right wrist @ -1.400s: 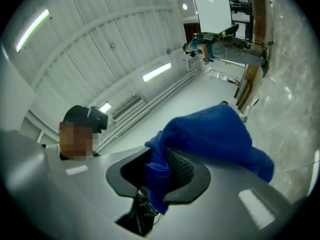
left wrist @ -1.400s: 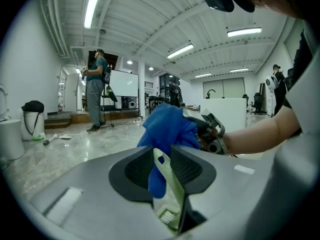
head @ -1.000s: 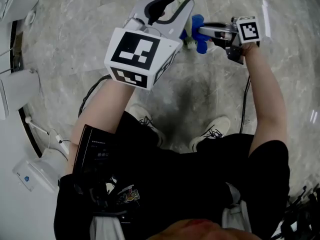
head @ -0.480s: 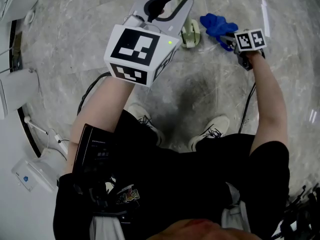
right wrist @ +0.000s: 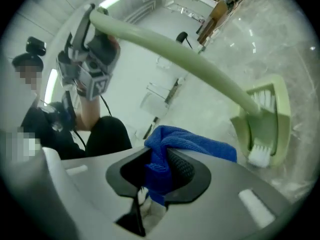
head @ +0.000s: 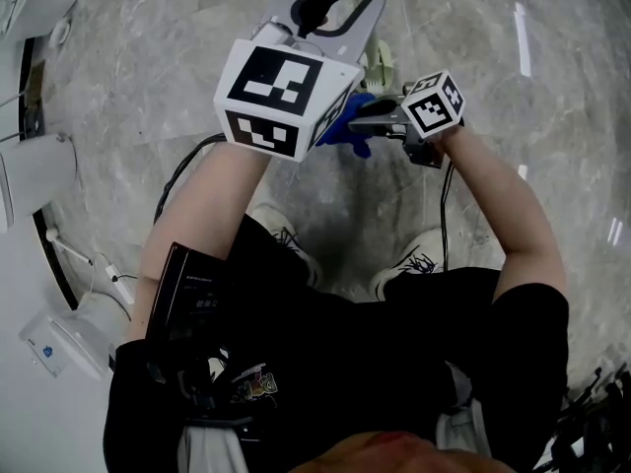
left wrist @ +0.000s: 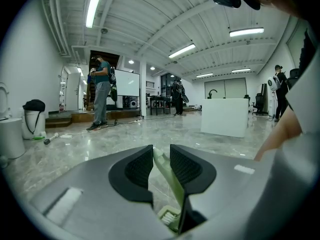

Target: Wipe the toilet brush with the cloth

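Holding brush (right wrist: pixel 200 66) by handle: left gripper (left wrist: pixel 161 156) clamped on it, head down. Right gripper (right wrist: pixel 159 170) clamped on cloth (right wrist: pixel 200 145), just beside handle, contact unclear. Risks: hard wipe levers thin handle, brush twists in grip; loose cloth fold pulls free.

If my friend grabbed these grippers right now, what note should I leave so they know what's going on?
Left gripper: shut on the brush, by its handle, head hanging above the floor.
Right gripper: shut on the cloth.
Where: the cloth sits just under the handle, near the brush head; no contact shows.
Done: brush and cloth are both picked up.
Left: rub the cloth along the handle and head.
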Demonstrator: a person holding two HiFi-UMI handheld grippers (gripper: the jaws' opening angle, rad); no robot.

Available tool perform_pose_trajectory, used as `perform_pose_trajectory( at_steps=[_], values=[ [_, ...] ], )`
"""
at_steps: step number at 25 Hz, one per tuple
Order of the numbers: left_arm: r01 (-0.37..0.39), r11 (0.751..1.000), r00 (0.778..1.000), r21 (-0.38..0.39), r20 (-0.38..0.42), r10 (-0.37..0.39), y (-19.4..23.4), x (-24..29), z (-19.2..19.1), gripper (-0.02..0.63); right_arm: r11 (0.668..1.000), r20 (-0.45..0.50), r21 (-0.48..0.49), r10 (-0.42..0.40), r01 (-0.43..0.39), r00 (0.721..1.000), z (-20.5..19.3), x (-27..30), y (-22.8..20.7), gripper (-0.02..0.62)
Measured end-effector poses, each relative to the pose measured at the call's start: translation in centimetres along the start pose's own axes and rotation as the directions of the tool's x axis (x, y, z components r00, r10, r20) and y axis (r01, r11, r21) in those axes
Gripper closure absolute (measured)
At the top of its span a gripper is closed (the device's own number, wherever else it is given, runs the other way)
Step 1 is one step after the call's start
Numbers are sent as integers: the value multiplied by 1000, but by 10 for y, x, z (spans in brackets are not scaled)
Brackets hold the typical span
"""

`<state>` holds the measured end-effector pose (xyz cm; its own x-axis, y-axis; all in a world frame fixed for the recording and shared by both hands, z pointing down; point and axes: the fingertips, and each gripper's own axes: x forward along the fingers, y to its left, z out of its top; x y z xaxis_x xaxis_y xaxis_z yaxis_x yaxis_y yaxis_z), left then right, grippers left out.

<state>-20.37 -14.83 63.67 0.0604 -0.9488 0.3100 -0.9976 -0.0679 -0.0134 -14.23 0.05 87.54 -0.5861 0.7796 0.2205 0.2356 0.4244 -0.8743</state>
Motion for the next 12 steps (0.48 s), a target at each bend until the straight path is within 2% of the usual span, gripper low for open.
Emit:
perform_pose_trajectory(
  at_steps=[2,4,9,12],
  values=[
    [2,1000,1000,-2,-9,-2,1,0,-2,488,997,142,11,76,-78,987,37,-11,23,503],
    [5,1000,1000,-9,-19,-5,4,1,-3,488,993,227,-3,120,-122,966,64,-29,39,503],
    [7,999,999,-46,-31,-9,9,0,-7,486,983,242,-115,167,-142,956,85,-83,69,503],
    [19,999,999,-43,-28,-20,6,0,-6,486,944,275,-256,277,-208,920,112,-118,121,505]
  ],
)
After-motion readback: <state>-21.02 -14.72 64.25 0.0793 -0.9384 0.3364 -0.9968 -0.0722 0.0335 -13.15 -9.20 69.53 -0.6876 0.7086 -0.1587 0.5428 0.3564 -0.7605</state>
